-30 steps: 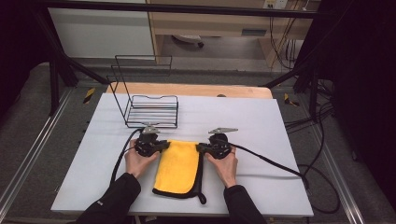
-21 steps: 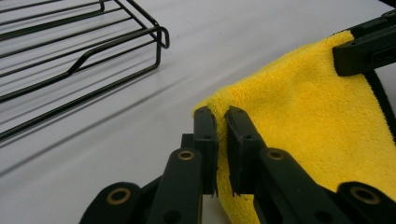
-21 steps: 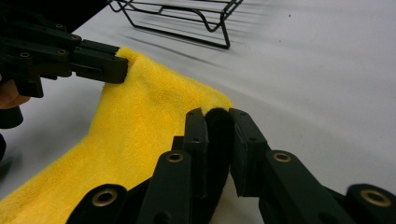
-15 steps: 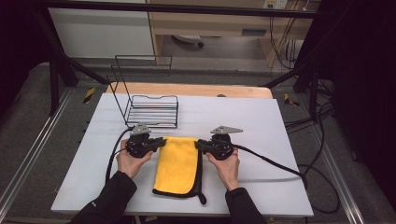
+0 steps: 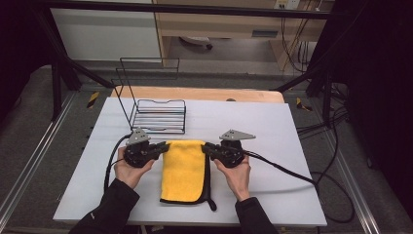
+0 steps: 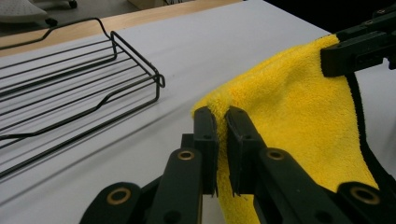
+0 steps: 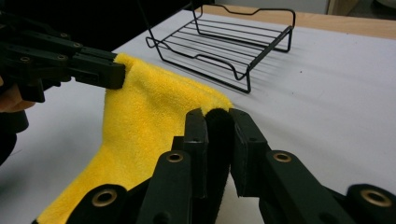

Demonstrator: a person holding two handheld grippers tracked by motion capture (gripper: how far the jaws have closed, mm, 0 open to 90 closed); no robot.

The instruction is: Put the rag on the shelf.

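Two grippers pinch far corners of yellow towel [image 5: 184, 168]: left gripper [image 5: 163, 147] at 9 o'clock side, right gripper [image 5: 207, 147] at 3 o'clock side. Towel fluffy terry, folded rectangle, black trim edge, near end lying on white table [image 5: 272, 126]. Black wire rack [image 5: 158, 114], thin rods, stands at 11 o'clock from towel.

My left gripper [image 6: 218, 122] covers the yellow towel's [image 6: 299, 116] corner, so the pinched cloth is out of sight. The wire rack [image 6: 70, 84] runs off the picture's left edge. My right gripper [image 7: 217, 123] hides the towel's black-edged corner between its pads.
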